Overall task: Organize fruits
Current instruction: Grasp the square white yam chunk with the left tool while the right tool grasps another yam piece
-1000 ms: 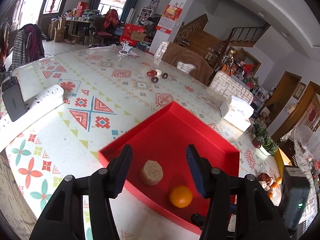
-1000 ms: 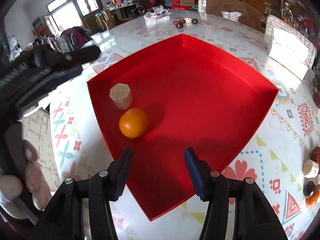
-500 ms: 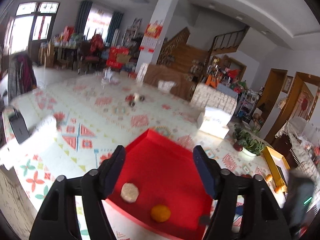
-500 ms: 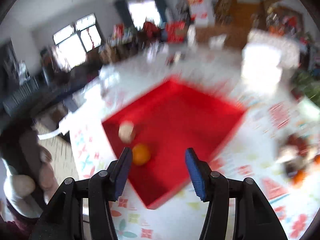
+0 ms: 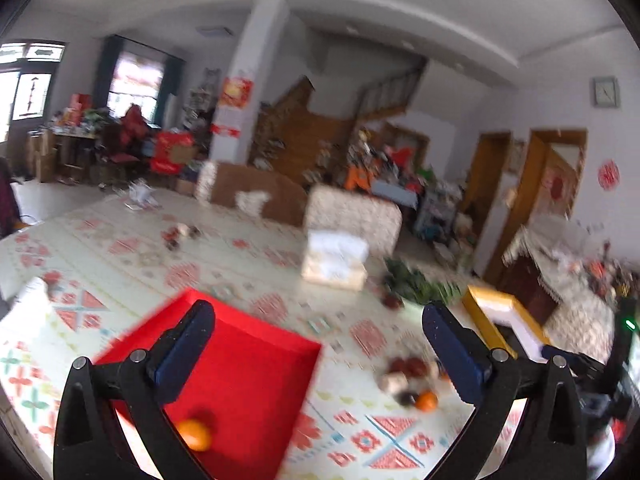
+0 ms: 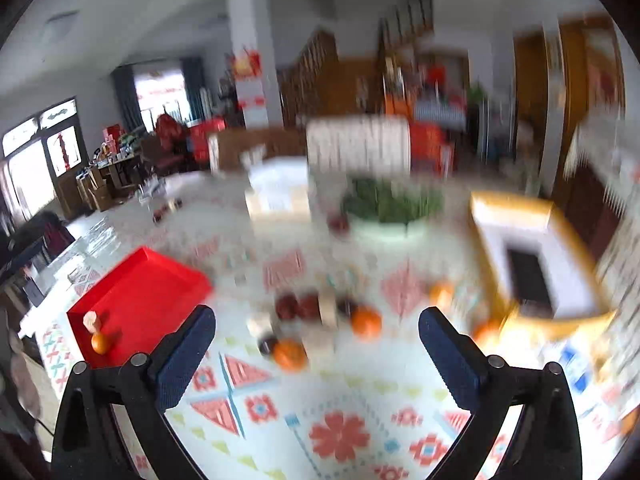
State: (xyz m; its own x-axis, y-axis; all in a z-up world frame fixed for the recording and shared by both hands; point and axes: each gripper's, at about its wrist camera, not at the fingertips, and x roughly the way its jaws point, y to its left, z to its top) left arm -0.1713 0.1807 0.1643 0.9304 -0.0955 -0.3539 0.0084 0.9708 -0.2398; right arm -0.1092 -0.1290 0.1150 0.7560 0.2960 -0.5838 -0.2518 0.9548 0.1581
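Opening wide and gripping nothing: left gripper (image 5: 318,344) hovering over the red tray (image 5: 256,364), right gripper (image 6: 316,350) facing the loose fruit pile (image 6: 320,320) on the patterned tablecloth (image 6: 340,432). Sitting in the tray's near corner: one orange (image 6: 100,343) just beside a pale block (image 6: 90,320). Showing no readable writing anywhere, everything being blurred.
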